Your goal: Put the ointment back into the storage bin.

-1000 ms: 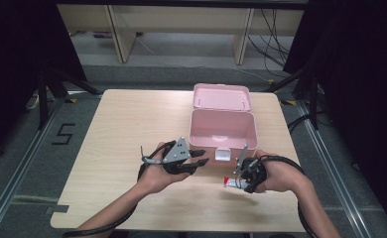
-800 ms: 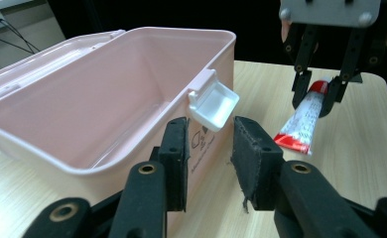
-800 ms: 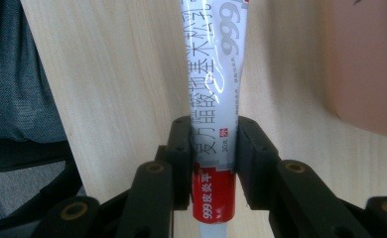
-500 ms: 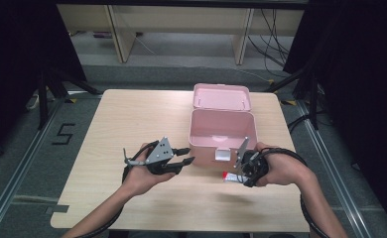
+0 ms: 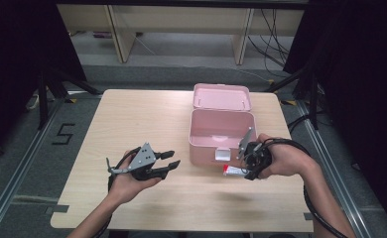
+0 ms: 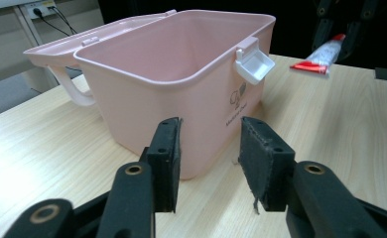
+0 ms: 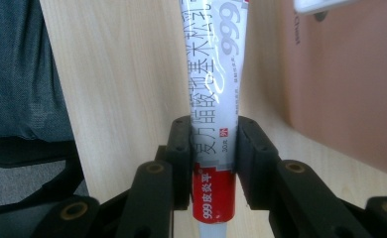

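Observation:
A pink box [image 5: 221, 130] stands open on the wooden table [image 5: 132, 119], its lid [image 5: 221, 96] folded back behind it. In front of the box, low over the table, my right gripper [image 5: 247, 169] is shut on a white tube with a red end [image 5: 232, 171]. In the right gripper view the pads [image 7: 179, 148] press both sides of the tube [image 7: 214, 59] near its red end. My left gripper [image 5: 171, 158] is held left of the box and points at it. Its jaws have just been opening and nothing is between them [image 6: 209, 144]. The box [image 6: 181, 74] lies ahead of them.
A white latch [image 6: 255, 64] sticks out from the box's front rim. The table's front and left parts are bare wood. Shelving and cables stand on the floor beyond the far edge [image 5: 181, 29]. A floor mark reading 5 [image 5: 65, 133] lies left of the table.
My left gripper has moved left, away from the box, and its jaws stand wider. My right gripper has risen a little with the tube in it.

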The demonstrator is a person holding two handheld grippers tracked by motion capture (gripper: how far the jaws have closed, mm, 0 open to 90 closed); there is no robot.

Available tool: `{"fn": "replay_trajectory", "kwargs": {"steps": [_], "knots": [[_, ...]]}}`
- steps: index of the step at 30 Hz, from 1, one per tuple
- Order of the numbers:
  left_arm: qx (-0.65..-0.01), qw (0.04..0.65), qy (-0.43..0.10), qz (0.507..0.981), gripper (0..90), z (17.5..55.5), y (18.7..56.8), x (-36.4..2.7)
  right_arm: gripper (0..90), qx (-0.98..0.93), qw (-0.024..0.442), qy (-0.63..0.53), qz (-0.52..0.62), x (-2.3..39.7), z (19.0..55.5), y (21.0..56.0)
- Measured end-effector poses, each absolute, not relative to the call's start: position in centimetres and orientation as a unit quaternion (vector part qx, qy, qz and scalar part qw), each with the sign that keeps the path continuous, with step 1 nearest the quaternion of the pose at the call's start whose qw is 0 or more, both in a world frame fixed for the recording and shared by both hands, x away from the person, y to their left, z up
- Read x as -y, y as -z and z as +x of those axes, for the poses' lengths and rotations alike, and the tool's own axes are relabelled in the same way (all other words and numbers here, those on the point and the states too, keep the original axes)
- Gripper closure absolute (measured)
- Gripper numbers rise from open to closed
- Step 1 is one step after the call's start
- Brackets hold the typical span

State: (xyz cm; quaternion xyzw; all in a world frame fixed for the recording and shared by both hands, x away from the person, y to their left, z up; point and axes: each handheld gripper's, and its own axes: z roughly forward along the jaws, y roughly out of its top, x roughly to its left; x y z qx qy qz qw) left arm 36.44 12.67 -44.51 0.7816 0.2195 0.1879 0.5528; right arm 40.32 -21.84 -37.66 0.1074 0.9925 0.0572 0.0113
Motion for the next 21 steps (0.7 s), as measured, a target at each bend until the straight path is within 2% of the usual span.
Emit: {"fn": "replay_trajectory", "kwargs": {"steps": [21], "knots": [[-0.235,0.546,-0.180,0.784,56.5,36.2,46.2,-13.1,71.3,-0.994,0.026,-0.058,0.084,20.9,42.0,35.2]]}}
